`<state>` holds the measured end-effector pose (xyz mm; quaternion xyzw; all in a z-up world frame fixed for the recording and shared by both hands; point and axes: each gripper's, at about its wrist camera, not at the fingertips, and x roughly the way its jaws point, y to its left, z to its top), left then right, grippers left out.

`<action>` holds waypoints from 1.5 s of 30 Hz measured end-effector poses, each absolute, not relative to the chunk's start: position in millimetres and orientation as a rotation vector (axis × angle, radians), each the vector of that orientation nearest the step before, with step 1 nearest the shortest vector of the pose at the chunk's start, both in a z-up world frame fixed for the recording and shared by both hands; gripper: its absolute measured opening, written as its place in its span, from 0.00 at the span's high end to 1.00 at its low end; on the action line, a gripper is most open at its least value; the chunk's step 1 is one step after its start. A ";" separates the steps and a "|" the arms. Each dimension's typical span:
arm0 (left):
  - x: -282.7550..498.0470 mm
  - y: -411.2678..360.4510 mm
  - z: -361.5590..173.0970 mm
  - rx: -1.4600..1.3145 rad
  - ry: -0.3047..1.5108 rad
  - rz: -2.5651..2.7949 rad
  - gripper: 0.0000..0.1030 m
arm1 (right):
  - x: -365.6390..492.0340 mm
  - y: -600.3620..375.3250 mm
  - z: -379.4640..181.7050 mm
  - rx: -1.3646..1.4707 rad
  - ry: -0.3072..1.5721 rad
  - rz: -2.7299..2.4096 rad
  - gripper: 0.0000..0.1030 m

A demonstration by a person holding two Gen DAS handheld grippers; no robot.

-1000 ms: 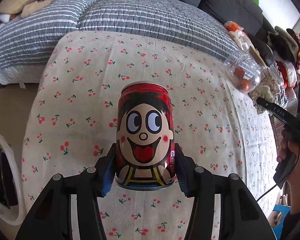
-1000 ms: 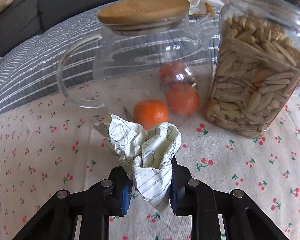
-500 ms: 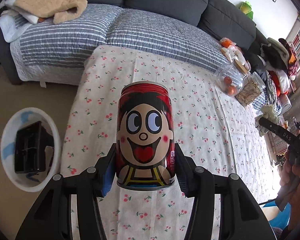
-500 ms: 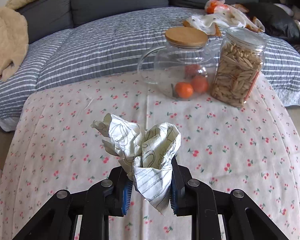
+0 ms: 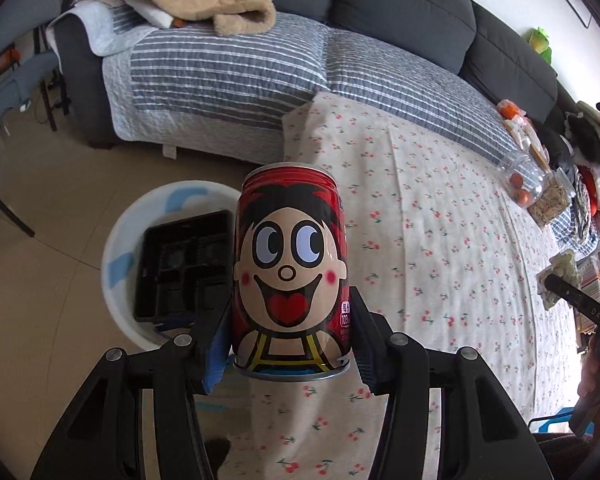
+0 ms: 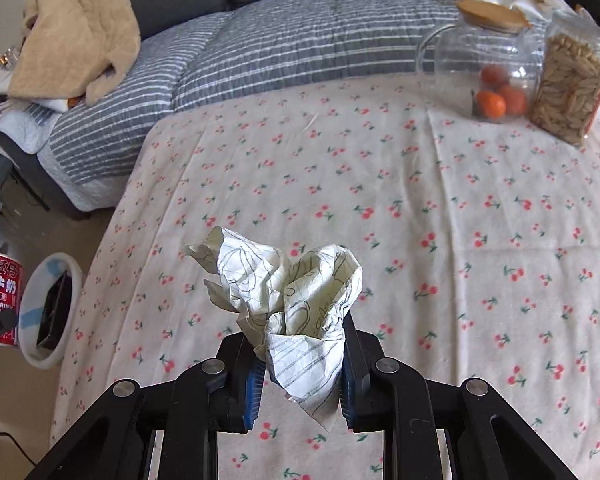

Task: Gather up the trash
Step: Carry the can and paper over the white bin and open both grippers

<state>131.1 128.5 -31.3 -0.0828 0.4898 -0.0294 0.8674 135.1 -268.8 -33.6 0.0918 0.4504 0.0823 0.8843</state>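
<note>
My left gripper [image 5: 290, 348] is shut on a red drink can [image 5: 290, 264] with a cartoon face, held upright above the table's left edge. The can also shows at the far left of the right wrist view [image 6: 0, 300]. My right gripper [image 6: 300, 376] is shut on a crumpled paper wad [image 6: 288, 304], held above the cherry-print tablecloth [image 6: 380, 200]. A white waste bin [image 5: 120, 256] stands on the floor left of the table, with a black plastic tray [image 5: 180, 264] inside; the bin also shows in the right wrist view [image 6: 32, 344]. The right gripper with its wad shows at the right edge of the left wrist view [image 5: 560, 280].
A glass jug [image 6: 480, 76] with oranges and a jar of seeds [image 6: 568, 88] stand at the table's far right. A sofa with a striped grey quilt [image 6: 280, 40] and a beige blanket [image 6: 76, 40] lies behind the table. Chair legs [image 5: 4, 208] stand left on the floor.
Both grippers have pulled back and swung left, away from the jug and jar. The can now sits over the table's left edge, and the bin has come closer to it.
</note>
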 end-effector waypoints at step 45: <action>106.3 296.7 -81.1 -0.090 1.145 0.254 0.00 | 205.1 78.8 -95.1 0.000 1.116 0.555 0.67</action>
